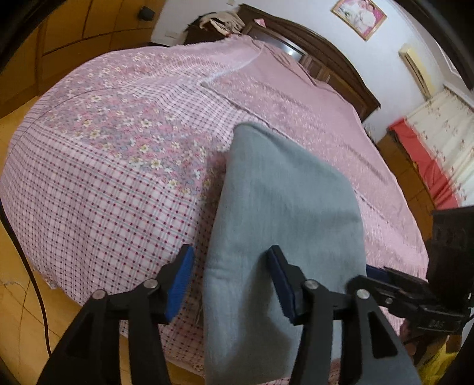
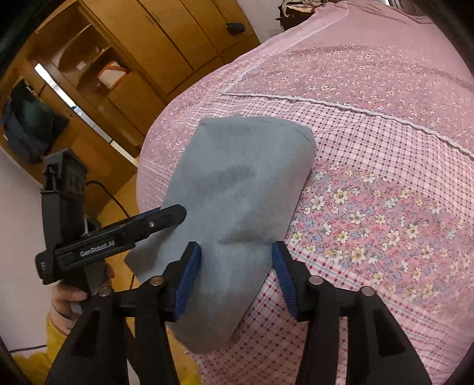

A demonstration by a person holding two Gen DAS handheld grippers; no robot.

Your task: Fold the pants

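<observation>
Though slightly blurred, "GenRobot.AI" [image 2: 97,249] along left tongs [image 2: 174,213]

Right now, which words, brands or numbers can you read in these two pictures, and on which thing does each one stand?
"GenRobot.AI": white letters on the side of the left gripper, seen from the right wrist camera.
Raised marking on the right gripper body, in the left wrist view: too blurred to read.
The grey pants, the bedspread and the framed picture show no readable text.

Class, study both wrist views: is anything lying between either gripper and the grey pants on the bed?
Nothing visible. The left gripper and right gripper both stand open right over the near end of the folded grey pants, which lie directly on the pink bedspread.
</observation>
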